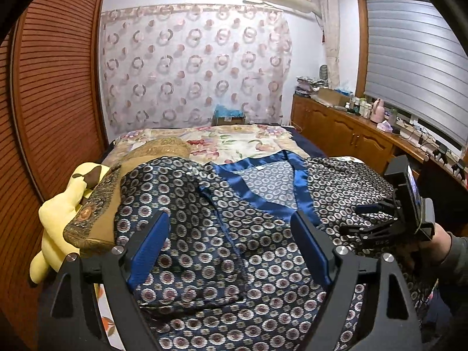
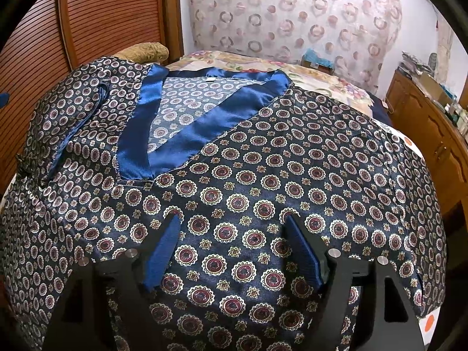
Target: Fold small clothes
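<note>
Hovering wide open, both grippers (image 1: pixel 231 222) (image 2: pixel 231 219) hold nothing above the shirt (image 2: pixel 263 175).

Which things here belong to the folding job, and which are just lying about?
Job: patterned top with blue satin collar, left gripper, right gripper, both open.
Lying about: yellow plush toy, gold cushion, floral bedspread.

Both wrist views look down close over the same patterned shirt (image 1: pixel 234 248), bedhead-facing.
</note>
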{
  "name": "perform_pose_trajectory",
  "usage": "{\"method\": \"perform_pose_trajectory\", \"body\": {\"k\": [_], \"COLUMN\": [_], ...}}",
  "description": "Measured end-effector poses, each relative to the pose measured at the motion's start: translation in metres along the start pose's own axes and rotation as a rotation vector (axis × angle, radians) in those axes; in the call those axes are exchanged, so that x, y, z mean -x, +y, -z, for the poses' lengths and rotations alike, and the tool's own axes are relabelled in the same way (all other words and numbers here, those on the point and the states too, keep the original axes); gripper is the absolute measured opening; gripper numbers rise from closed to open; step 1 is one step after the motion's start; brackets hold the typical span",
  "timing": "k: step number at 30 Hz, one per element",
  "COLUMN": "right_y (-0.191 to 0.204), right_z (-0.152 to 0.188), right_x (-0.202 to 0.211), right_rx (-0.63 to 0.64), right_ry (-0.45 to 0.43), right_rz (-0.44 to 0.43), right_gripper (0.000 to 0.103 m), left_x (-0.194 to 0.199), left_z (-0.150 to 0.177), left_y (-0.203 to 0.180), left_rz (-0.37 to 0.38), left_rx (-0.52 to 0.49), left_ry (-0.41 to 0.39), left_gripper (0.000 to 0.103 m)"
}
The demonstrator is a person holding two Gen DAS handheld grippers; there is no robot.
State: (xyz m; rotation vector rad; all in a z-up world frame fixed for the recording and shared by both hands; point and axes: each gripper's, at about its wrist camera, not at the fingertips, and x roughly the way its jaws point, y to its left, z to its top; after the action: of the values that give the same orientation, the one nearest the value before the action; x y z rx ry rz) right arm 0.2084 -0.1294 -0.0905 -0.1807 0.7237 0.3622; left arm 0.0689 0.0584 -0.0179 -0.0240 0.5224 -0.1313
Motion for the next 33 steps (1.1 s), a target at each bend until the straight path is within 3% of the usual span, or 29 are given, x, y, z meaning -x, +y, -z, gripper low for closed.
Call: {"method": "perform_pose_trajectory", "body": {"k": [6,10,16,26,29,33], "right_y": [-0.023,-0.051,-0.108,-0.198,-0.215,-0.230], "right_z": [0.008,0.019,0.048,0.103,0.114,0.121], "right_x": [0.029,0.066,0.104,0.108,0.104,0.095], "right_rx": [-0.071,-0.102,-0.156,-0.327,-0.387,-0.443], "right_ry": [-0.073,-0.142,-0.167,-0.088,-0.069,-0.028], "right_rz": [-0.038,0.002,0.109,0.187,0.163,0.135], "right_gripper": [0.076,0.076,0.076,0.070,0.069,0.060], "left_x": [0.000,-0.003,-0.009,-0.022,-0.021,-0.020], "left_z": [0.008,0.014,0.024,0.033,0.033,0.034], "left_y": [-0.014,-0.026,-0.039,-0.051,-0.055,-0.062], "left_rz": [0.039,0.062,0.081,0.108,0.121,0.131], "left_rx": [0.001,-0.006,-0.019,-0.027,-0.029,-0.043], "left_ry": [0.007,0.017,0.033,0.086,0.087,0.092], "left_gripper": [0.085,0.085,0.085,0.085,0.085,0.085]}}
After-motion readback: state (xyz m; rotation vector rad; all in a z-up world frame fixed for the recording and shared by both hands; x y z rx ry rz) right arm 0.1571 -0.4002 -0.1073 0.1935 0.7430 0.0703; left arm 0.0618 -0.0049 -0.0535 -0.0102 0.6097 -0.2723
